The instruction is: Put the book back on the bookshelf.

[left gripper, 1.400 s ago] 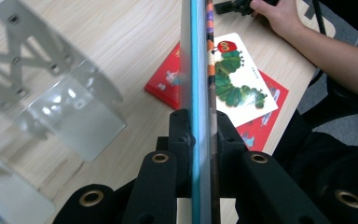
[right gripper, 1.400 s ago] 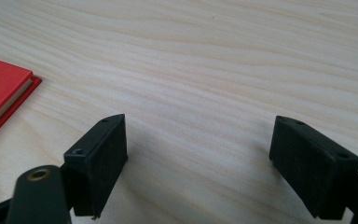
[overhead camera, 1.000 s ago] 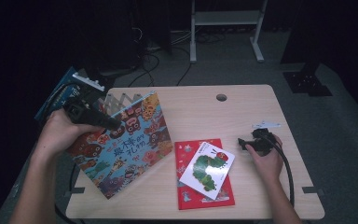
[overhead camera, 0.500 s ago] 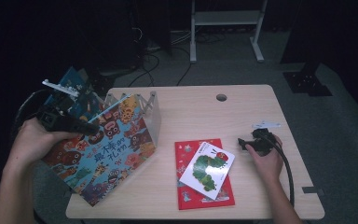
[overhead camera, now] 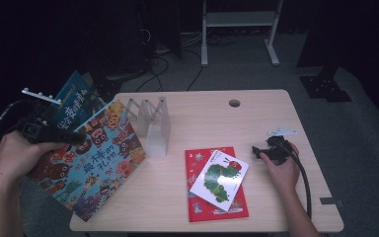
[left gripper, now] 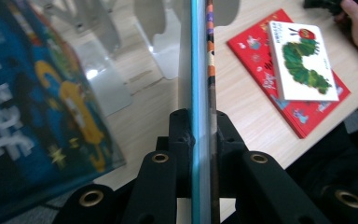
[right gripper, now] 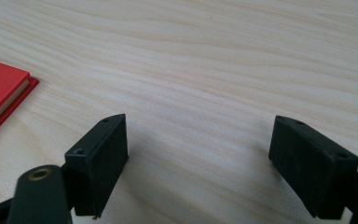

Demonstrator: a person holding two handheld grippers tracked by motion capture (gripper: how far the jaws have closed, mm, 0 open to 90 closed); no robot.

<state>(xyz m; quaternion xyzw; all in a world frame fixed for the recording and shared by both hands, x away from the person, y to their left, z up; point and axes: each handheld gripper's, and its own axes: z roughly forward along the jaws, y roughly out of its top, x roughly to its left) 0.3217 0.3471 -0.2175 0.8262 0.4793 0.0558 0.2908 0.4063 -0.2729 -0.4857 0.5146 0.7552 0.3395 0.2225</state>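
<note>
The left gripper was clamped on the upper edge of a large picture book with monsters on its cover. In the left gripper view the two black jaws pressed the book's thin edge from both sides, leaving no gap. The book was held tilted at the left end of the wooden table, its lower corner hanging past the table's left edge. A second, blue picture book stood just behind it, also at the left of the table.

A clear plastic book stand with upright dividers stood on the table just beside the held book, to its right. Nearer the front edge, a red book lay flat, and a white caterpillar book lay on top of it, turned at an angle.

The right gripper rested on the table to the right of the red book, held in the person's right hand. In the right gripper view its jaws stood wide apart over bare wood, with nothing between them; a corner of the red book showed at the left.
</note>
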